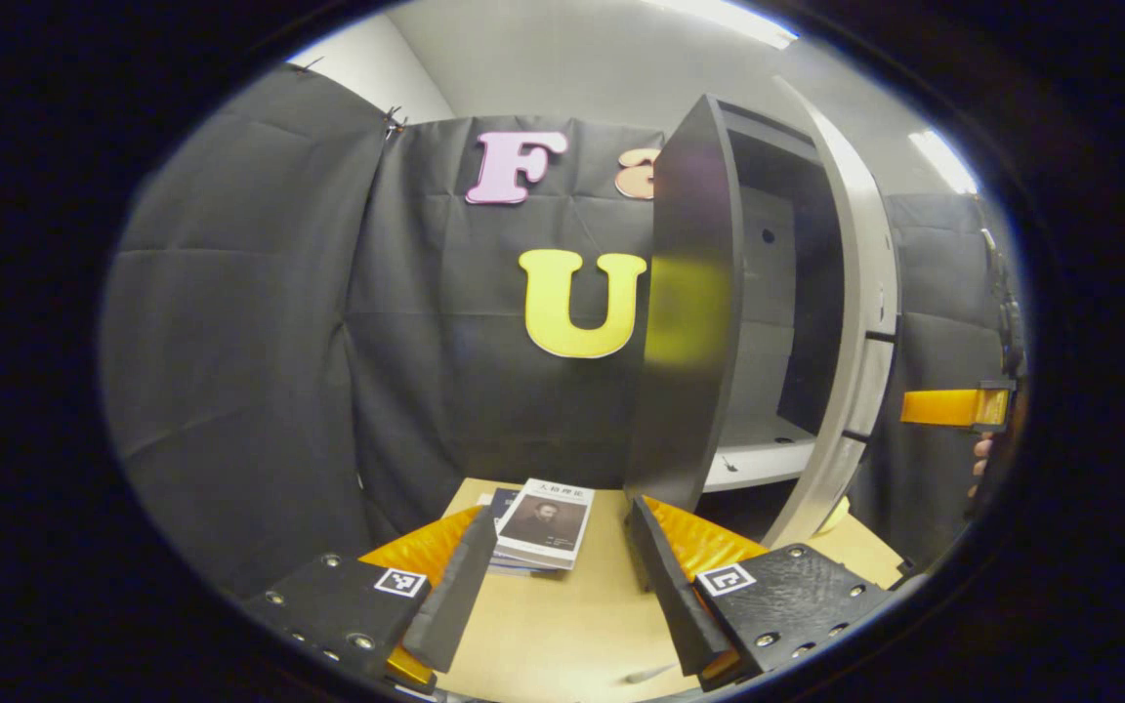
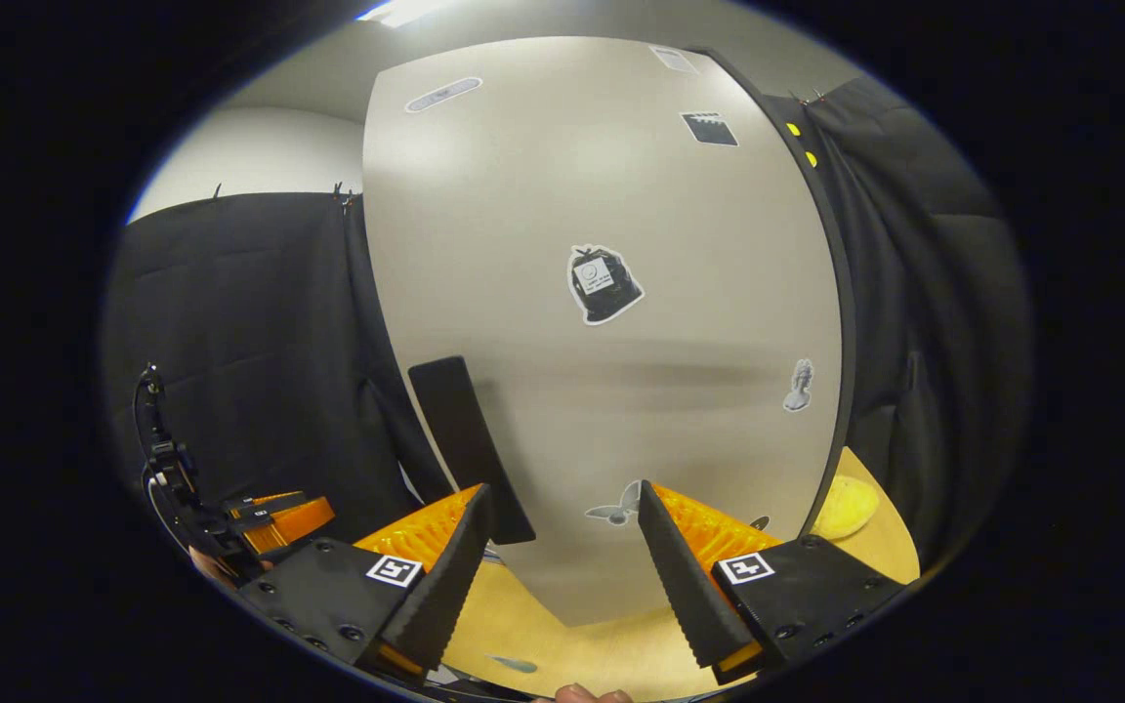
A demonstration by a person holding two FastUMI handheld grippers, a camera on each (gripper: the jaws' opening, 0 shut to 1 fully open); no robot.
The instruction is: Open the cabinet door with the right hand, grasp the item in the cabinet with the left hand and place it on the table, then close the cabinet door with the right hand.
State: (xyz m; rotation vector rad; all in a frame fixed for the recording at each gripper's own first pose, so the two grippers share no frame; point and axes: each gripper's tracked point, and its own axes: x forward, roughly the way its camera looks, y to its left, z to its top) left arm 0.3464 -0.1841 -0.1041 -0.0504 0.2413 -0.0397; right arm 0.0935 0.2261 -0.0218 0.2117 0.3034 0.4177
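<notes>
On the bench (image 1: 562, 625), just beside the foot of the cabinet (image 1: 855, 293), lay a small stack of books (image 1: 541, 527), the top one face up. In the left gripper view the left gripper (image 1: 555, 566) stood just short of them, fingers wide and holding nothing, and the cabinet shelf (image 1: 758, 459) looked bare. The cabinet door (image 1: 689, 322) stood open, edge-on to that camera. By my reading the item was already out and only the closing step remained. In the right gripper view the right gripper (image 2: 562, 547) faced the door's pale outer face (image 2: 602, 371), fingers spread and empty. The next move would call for a push on that face to swing the door shut, the left gripper kept clear.
</notes>
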